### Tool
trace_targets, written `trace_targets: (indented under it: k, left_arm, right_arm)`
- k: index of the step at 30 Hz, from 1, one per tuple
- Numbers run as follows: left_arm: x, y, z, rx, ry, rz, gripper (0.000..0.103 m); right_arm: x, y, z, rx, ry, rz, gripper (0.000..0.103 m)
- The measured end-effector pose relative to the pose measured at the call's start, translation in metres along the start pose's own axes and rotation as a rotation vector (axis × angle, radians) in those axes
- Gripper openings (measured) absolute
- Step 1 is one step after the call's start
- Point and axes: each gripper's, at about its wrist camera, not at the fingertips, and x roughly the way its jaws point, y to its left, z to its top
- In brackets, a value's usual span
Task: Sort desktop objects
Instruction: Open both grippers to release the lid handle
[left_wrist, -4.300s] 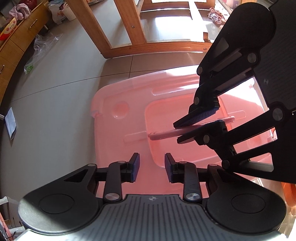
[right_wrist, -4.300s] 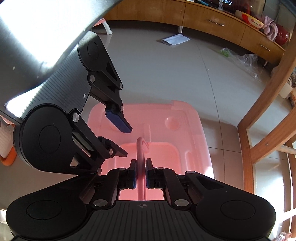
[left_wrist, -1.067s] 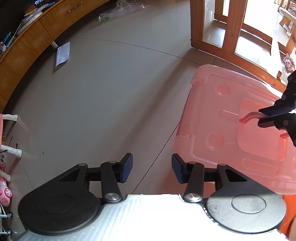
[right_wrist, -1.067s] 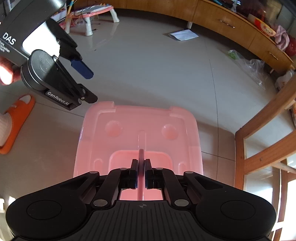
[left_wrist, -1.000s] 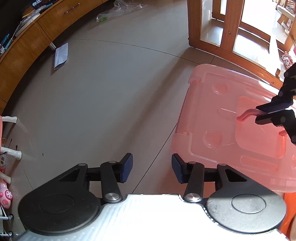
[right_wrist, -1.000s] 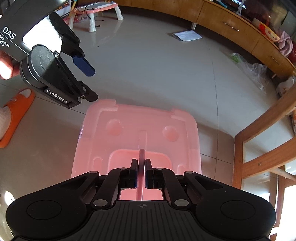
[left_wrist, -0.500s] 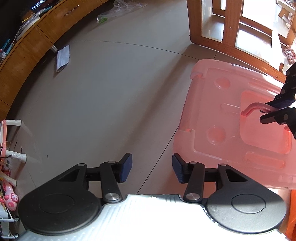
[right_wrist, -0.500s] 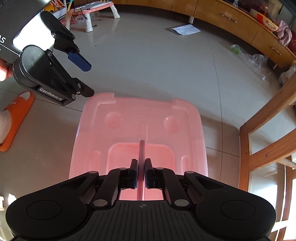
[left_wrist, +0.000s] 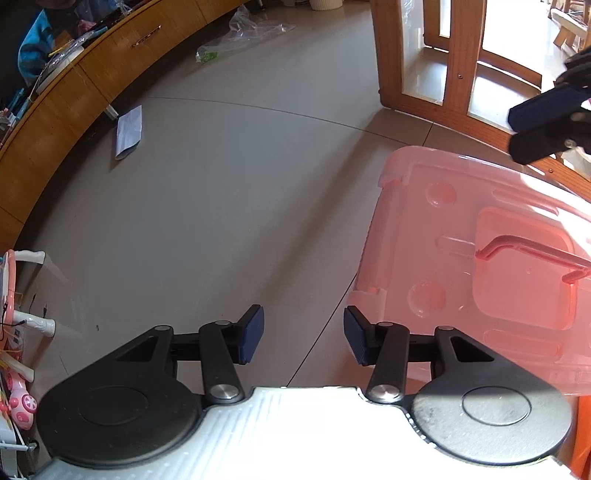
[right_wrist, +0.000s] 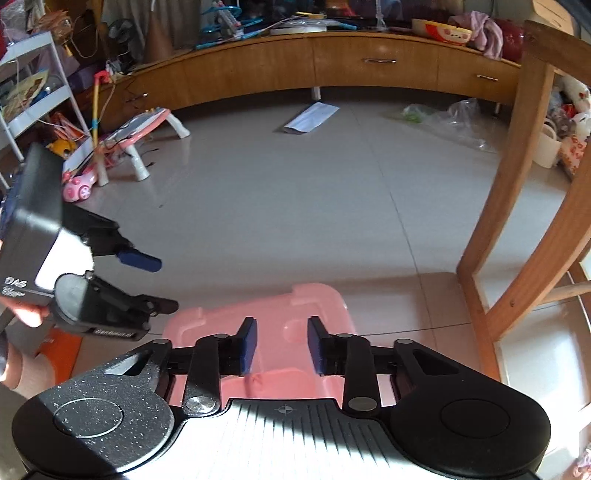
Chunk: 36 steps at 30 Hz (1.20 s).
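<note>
Pink storage box (left_wrist: 480, 266) sits lidded on the floor with its handle (left_wrist: 532, 253) free, both left gripper (left_wrist: 303, 338) and right gripper (right_wrist: 281, 345) spread empty, so sorting looks nearly finished

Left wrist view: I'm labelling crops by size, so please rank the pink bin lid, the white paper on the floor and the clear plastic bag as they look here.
1. Pink bin lid, by far the largest; it is also nearest.
2. Clear plastic bag.
3. White paper.

The bag lies farther off than the paper, so their real sizes stay unsure.
</note>
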Motion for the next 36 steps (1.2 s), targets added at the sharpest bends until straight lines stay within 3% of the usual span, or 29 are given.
trace_targets:
  k: [1, 5, 11, 16, 19, 21, 27, 30, 36]
  left_arm:
    - [-0.001, -0.002, 0.001, 0.009, -0.007, -0.008, 0.049]
    - [-0.001, -0.010, 0.004, 0.045, -0.031, -0.057, 0.049]
    - [0.013, -0.020, 0.006, 0.082, -0.003, -0.113, 0.049]
    - [0.022, -0.008, 0.010, -0.038, 0.039, -0.166, 0.050]
    - [0.024, -0.007, 0.011, -0.036, 0.049, -0.159, 0.058]
    - [0.023, -0.009, 0.009, -0.032, 0.042, -0.143, 0.064]
    - [0.015, -0.017, 0.004, -0.001, 0.003, -0.141, 0.063]
    - [0.007, -0.019, 0.002, 0.004, -0.007, -0.138, 0.063]
    - [-0.021, -0.034, -0.005, 0.056, -0.048, -0.131, 0.070]
  right_arm:
    - [0.005, -0.002, 0.003, 0.000, 0.010, -0.023, 0.010]
    - [0.041, -0.005, 0.010, -0.025, 0.081, -0.087, 0.006]
    - [0.084, -0.013, 0.018, 0.009, 0.107, -0.058, 0.006]
    - [0.103, -0.017, 0.016, 0.017, 0.148, -0.062, 0.005]
    - [0.104, -0.022, 0.015, 0.054, 0.147, -0.050, 0.004]
    - [0.102, -0.020, 0.015, 0.038, 0.144, -0.052, 0.005]
    - [0.079, -0.015, 0.015, 0.028, 0.108, -0.055, 0.007]
    - [0.054, -0.020, 0.011, 0.032, 0.134, -0.147, 0.010]
    - [-0.001, -0.032, -0.027, 0.160, 0.131, -0.218, 0.018]
